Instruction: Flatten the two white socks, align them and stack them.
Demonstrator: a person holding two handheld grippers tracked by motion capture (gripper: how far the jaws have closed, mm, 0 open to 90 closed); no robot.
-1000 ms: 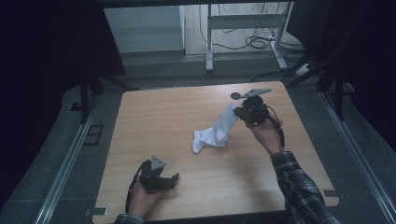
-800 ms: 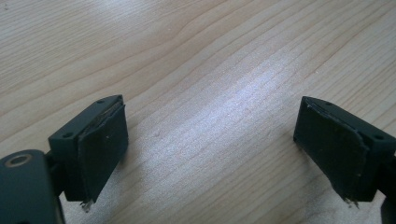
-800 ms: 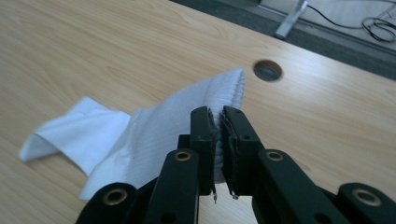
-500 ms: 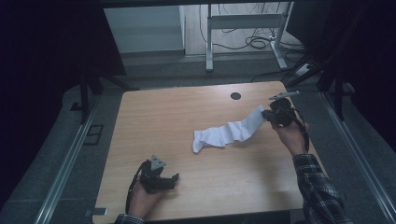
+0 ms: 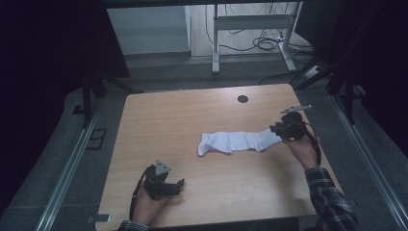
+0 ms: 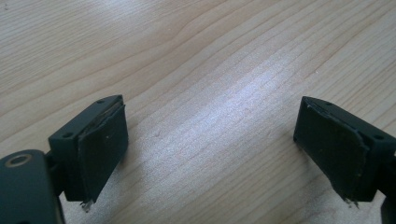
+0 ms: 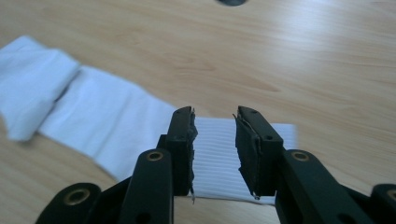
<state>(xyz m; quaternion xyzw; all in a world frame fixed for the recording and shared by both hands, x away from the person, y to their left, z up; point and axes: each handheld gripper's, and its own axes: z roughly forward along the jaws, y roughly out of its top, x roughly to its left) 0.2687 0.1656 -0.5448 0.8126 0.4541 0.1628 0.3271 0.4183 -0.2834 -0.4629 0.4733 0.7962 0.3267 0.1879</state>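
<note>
The right gripper (image 7: 214, 154) is holding its two black jaws a little way apart, and they have just been opening. The ribbed cuff end of the white sock (image 7: 107, 126) is lying under the gap between them. The pads are not pressing on the cloth, so the sock is lying loose on the table (image 7: 327, 70). In the right gripper view, the sock is stretching away from the jaws to the left, and its far end is folding over into a thicker lump. A dark round hole (image 7: 232, 2) is showing in the wood at the top edge of that view.

The left gripper (image 6: 212, 154) is holding its jaws wide apart. Bare wood is showing between them, and they are hanging just above the table top.

From the high view, the sock (image 5: 238, 141) is lying flat in a long strip across the table, a bit toward the right edge and about halfway between the near and far edges. Its cuff end is right at the right gripper (image 5: 279, 130), which a hand in a checked sleeve (image 5: 329, 197) is holding close to the right edge. Its toe end is pointing toward the middle of the table (image 5: 183, 110). The left gripper (image 5: 178, 185) is sitting near the near edge, toward the left corner, well apart from the sock. The round hole (image 5: 243, 99) is sitting near the far edge.
</note>
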